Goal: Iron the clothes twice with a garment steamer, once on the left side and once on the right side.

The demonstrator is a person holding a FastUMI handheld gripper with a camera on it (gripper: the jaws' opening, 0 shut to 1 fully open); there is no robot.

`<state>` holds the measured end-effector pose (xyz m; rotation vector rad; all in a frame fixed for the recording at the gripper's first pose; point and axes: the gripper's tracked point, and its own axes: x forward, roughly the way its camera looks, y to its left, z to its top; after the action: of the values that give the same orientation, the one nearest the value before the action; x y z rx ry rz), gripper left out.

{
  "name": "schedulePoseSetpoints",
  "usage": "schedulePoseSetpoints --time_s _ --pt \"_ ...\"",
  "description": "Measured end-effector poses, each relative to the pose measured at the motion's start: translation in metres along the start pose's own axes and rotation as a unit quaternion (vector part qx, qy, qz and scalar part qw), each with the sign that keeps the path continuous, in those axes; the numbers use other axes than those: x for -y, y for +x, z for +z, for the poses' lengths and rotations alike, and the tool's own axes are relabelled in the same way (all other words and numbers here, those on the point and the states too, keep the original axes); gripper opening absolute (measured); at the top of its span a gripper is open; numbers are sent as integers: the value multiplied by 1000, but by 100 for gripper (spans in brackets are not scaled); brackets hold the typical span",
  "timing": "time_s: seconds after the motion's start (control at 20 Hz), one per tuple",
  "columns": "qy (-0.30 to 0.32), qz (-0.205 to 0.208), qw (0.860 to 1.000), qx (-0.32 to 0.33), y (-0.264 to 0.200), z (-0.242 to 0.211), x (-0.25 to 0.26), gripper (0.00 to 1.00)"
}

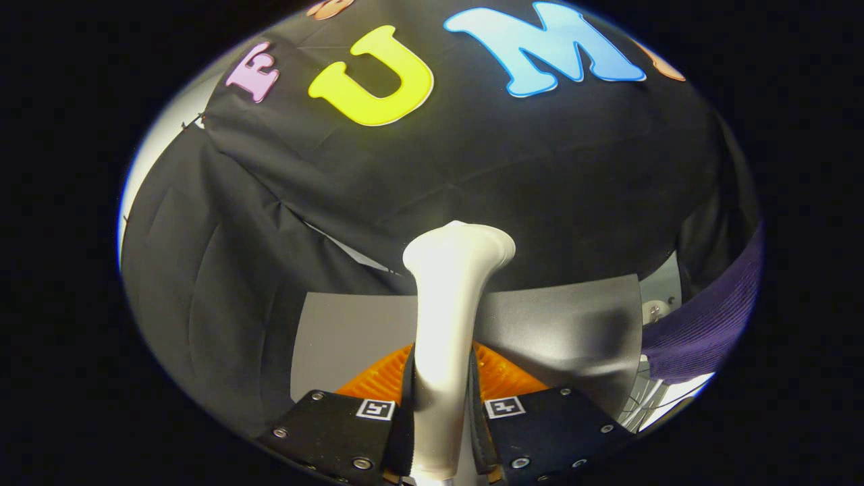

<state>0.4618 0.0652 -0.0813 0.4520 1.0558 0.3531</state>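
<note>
A white garment steamer point(449, 317) stands upright between my fingers, its flared head rising beyond them toward the black cloth wall. My gripper point(440, 412) is shut on the steamer's handle, both fingers pressing its sides. A purple ribbed garment point(702, 331) hangs off to the right, well beyond the fingers and apart from the steamer head.
A grey table surface point(351, 331) lies below and behind the steamer. An orange ridged object point(378, 378) sits just under the fingers. A white wire rack point(641, 398) stands near the garment's lower end.
</note>
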Motion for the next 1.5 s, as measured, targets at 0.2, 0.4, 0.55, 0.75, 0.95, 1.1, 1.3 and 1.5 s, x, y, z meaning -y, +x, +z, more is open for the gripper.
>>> schedulePoseSetpoints --time_s 0.2,0.4,0.55,0.75,0.95,1.1,1.3,1.5 --pt "-19 -5 998 61 -36 -4 -9 34" --pt "-55 -14 992 111 -80 -27 -13 32" --pt "-68 -16 988 140 -119 -53 -13 31" --pt "-84 -14 979 187 -175 -85 -13 31" --pt "-98 -15 974 206 -214 -131 -10 31" --pt "-104 -23 970 219 -239 -162 -2 31" --pt "-105 -29 964 243 -267 -207 7 31" --pt "-107 -36 964 240 -284 -264 17 31"
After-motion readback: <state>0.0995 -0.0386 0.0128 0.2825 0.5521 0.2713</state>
